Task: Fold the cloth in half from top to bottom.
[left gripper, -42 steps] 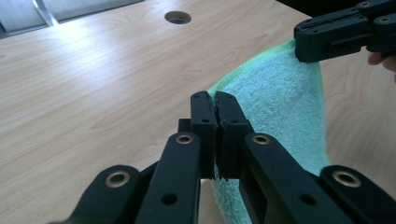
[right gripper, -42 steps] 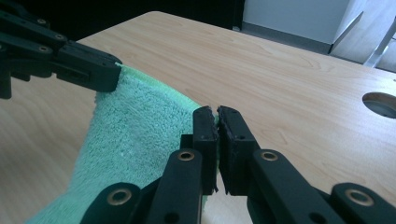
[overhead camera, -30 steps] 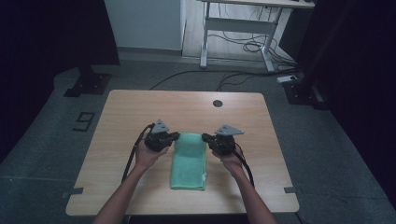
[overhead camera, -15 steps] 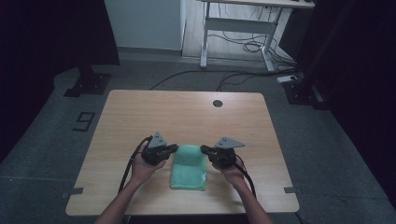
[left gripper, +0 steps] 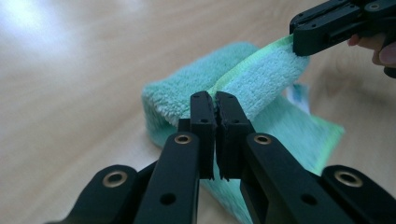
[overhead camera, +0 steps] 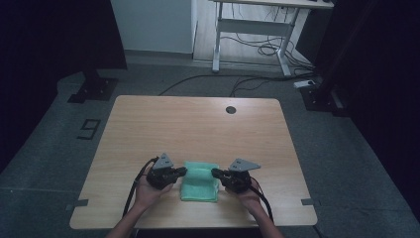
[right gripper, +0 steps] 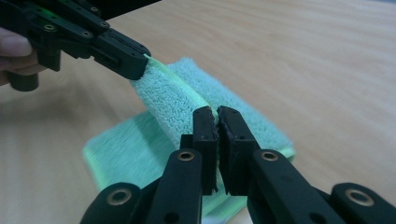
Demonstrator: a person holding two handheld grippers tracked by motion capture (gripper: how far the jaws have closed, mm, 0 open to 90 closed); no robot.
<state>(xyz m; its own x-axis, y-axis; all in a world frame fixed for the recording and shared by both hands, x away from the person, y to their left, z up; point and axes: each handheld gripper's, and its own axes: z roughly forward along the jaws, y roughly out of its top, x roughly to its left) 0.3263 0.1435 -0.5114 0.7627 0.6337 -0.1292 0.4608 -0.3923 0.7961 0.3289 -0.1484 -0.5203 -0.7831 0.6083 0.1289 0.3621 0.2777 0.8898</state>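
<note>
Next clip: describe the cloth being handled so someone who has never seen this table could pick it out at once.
On the light wooden table, look near the front edge, between the person's two hands. There lies a folded mint-green terry towel, the left hand-held gripper and the right hand-held gripper each shut on one end of its raised far edge. Nothing else there is soft or green.

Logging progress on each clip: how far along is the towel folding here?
Done: the green towel already lies as a narrow folded strip on the table. In hand: the left hand-held gripper and right hand-held gripper each pinch its raised edge, carrying it over. Left: laying that edge down and letting go.
</note>
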